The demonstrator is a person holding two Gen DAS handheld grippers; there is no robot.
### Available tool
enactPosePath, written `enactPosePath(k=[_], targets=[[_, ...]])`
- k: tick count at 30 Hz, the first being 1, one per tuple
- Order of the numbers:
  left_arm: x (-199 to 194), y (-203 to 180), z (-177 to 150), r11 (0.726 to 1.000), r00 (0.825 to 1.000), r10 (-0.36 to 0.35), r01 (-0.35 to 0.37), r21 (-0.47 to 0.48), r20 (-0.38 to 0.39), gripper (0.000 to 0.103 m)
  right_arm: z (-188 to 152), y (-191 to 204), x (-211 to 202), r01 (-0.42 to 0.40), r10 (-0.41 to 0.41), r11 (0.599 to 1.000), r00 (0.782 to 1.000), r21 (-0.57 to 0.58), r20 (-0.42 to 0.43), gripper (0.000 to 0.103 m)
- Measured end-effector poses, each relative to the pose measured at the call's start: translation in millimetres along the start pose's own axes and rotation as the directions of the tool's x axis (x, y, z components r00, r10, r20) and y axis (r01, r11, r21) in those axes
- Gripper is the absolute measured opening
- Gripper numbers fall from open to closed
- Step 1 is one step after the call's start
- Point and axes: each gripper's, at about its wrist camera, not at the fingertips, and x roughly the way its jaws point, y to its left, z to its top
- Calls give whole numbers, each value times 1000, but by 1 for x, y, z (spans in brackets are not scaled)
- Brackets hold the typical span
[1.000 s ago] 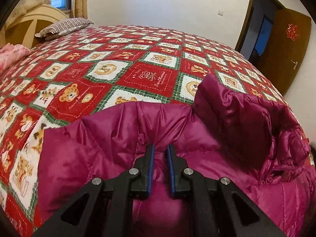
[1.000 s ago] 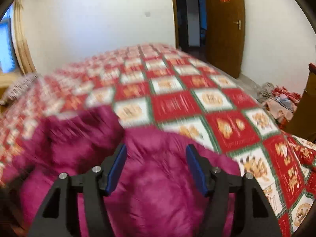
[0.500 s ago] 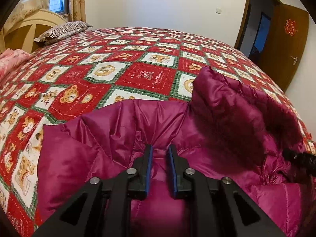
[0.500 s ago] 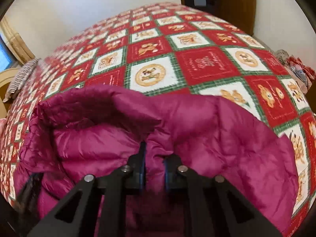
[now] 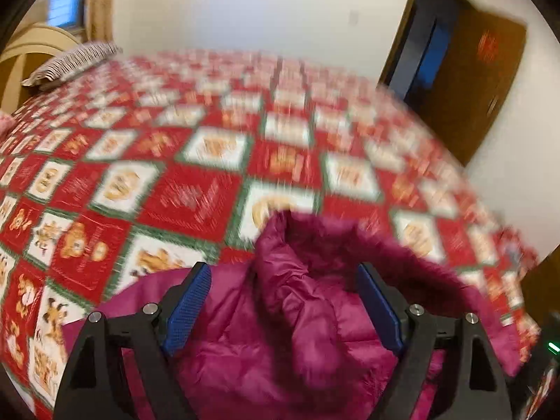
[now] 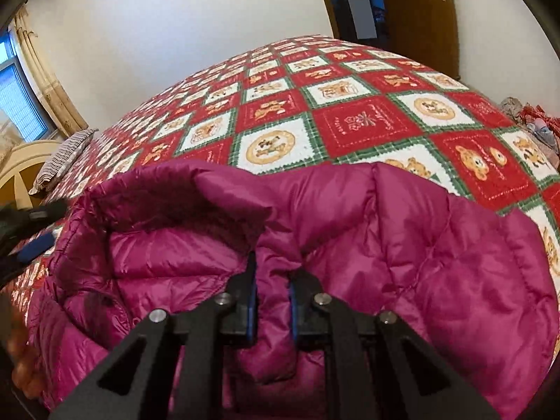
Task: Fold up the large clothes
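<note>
A magenta puffer jacket point(image 6: 437, 245) lies on the near part of a bed; it also shows in the left wrist view point(image 5: 297, 332). My right gripper point(image 6: 271, 280) is shut on a pinched fold of the jacket, close to its raised collar. My left gripper point(image 5: 283, 301) is open, its blue pads point(image 5: 189, 308) spread wide over the jacket with a raised fold between them, not gripped. The left gripper's tip also shows in the right wrist view point(image 6: 38, 231) at the left edge, beside the collar.
The bed carries a red, white and green bear-patterned quilt point(image 6: 350, 119). A striped pillow point(image 5: 70, 63) and a wooden headboard point(image 5: 21, 56) are at the far left. A brown door point(image 5: 479, 80) stands open at the right. Clothes point(image 6: 532, 119) lie on the floor beyond the bed.
My left gripper has opened and let go of the jacket, and is moving, blurring its view. My right gripper, open a second ago, closed on the jacket fold and still holds it.
</note>
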Motion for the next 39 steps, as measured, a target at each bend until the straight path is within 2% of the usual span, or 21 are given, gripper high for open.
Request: enactPosePath(k=[1,2,3,4,7,10,11,13,15,18,19,20,22,24,27,30,32,34,35,37,39], targets=[[12,0,-1,1000,999,20,-20,-9,-45,72,0,0,0,-2,2,1000,1000,2,0,14],[15,2,-6,999,998,24,-25,-25,-54,52,-1,-1,0,-8,8,1000,1000,6,0,14],[16,6,-13,999,998,7,-9,-39,-63,10,0,0,0,-15,15,1000,1000,13,0,14],[16,12,-21,998,997,-10,6,-55,-72,10,0,-2,0,-25,25,999,1000,21,0,14],[1,28,-42,995,1000,-15,14,-95,-15,9,-1,-6,1,-52,52,998,999,43,0,14],[-4,43,-62,989,1000,-24,25,-145,8,9,0,-9,0,-61,61,997,998,50,-1,14],[-2,51,-69,980,998,-58,64,-186,36,11,-1,-10,0,-62,62,997,998,50,-1,14],[3,57,-72,972,994,-83,98,-216,75,11,0,-9,0,-62,62,997,998,51,-2,14],[5,53,-68,977,995,-60,75,-199,78,11,0,-10,0,-64,65,996,998,55,-12,14],[5,49,-68,980,995,-48,63,-187,85,11,1,-12,-15,-55,56,998,998,41,-30,29],[5,51,-68,978,994,-60,76,-196,89,11,1,-14,-29,-25,25,999,1000,36,6,41],[5,53,-69,976,994,-67,84,-201,92,11,2,-15,-43,10,-12,999,998,34,58,45],[5,53,-69,977,993,-65,83,-198,96,11,10,-13,-69,83,-90,995,984,46,154,45],[3,49,-70,981,994,-46,63,-183,97,12,24,-7,-75,72,-82,996,981,61,176,45],[4,48,-71,984,994,-34,51,-172,99,12,60,22,-51,61,-66,997,988,39,140,45],[4,51,-72,981,994,-49,66,-180,101,12,74,44,-14,90,-89,996,994,-18,67,45],[4,53,-72,980,993,-57,76,-186,102,12,61,50,10,79,-83,994,995,-70,-50,45],[4,55,-72,978,992,-66,85,-190,104,12,37,46,26,84,-103,989,982,-124,-160,43],[4,55,-72,976,991,-76,96,-194,106,12,22,44,29,87,-116,980,981,-179,-155,43],[3,58,-72,971,989,-103,124,-205,109,12,6,45,17,97,-119,961,991,-257,-69,43],[0,63,-73,959,984,-141,164,-231,111,12,0,42,13,93,-107,961,994,-261,-38,43]])
